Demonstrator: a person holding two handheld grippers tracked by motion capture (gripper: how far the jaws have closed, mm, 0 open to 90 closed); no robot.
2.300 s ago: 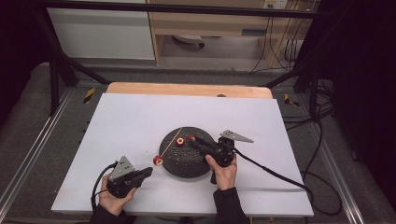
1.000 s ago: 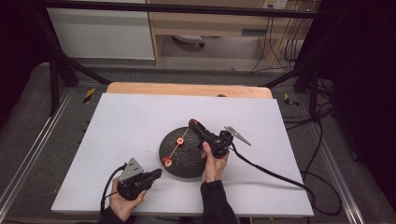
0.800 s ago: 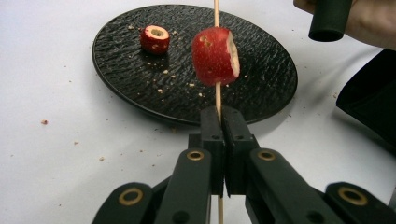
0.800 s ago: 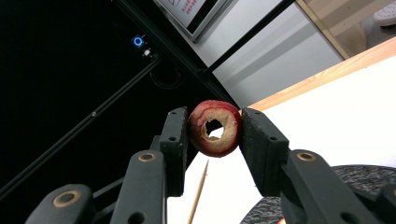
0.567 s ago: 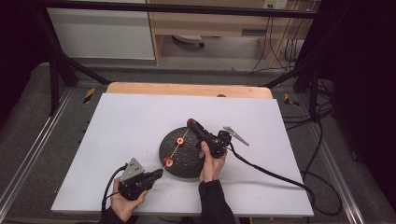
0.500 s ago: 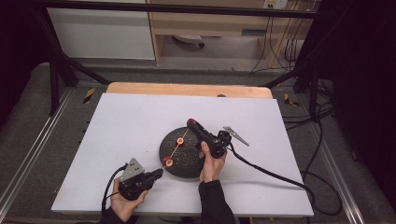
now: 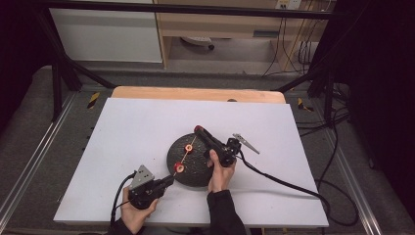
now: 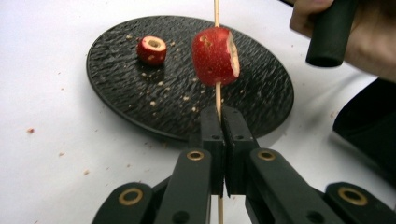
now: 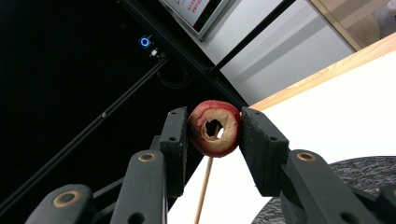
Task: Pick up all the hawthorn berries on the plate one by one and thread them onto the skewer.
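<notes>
Right gripper (image 7: 198, 131) raised, further over plate (image 7: 195, 176)

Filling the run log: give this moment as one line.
left gripper: shut on skewer | right gripper: shut on fruit ring | plate: one piece

Colours on my table
I see red-skinned cored fruit pieces (image 8: 215, 56), a black pebble-textured round plate (image 8: 140, 100), and a pale wooden skewer (image 8: 218, 98).

skewer (image 8: 217, 95): thin wooden stick, slanting over the black plate | threaded slice (image 8: 215, 56): red, cored, near its lower end | far slice (image 9: 215, 128): red-skinned ring, pale flesh, at skewer tip | loose slice (image 8: 152, 49): on plate, left
</notes>
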